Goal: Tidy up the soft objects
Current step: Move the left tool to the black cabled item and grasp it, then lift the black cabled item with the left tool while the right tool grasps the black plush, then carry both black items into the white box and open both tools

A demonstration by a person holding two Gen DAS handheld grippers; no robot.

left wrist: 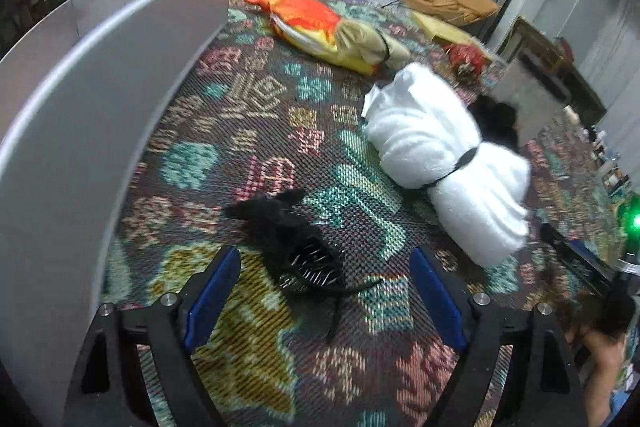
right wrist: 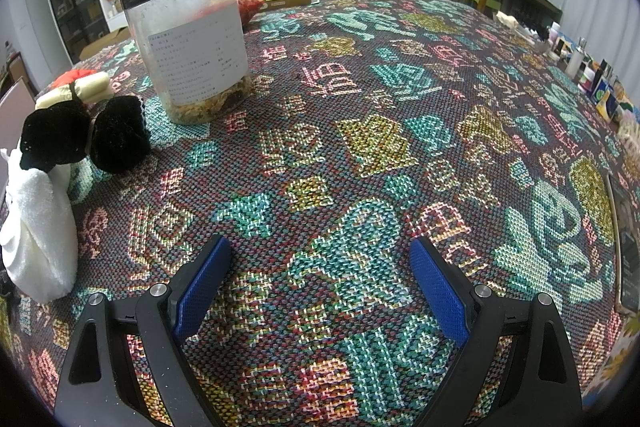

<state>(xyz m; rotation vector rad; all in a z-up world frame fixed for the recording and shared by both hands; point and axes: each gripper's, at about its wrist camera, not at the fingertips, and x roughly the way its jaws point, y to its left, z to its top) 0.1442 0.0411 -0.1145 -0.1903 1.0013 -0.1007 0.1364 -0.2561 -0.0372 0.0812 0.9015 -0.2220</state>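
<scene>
My left gripper (left wrist: 324,291) stands wide open with nothing clamped; the small black spiked piece (left wrist: 298,247) lies on the patterned cloth (left wrist: 248,115) just ahead, between my fingers' line. The rolled white towel (left wrist: 444,163) sits farther ahead to the right, a grey panel (left wrist: 92,83) close on my left. If I close now I may snag its trailing cord or catch the weave instead. My right gripper (right wrist: 320,287) is open too, over bare cloth, the clear jar (right wrist: 192,43) ahead-left, easy to knock.
</scene>
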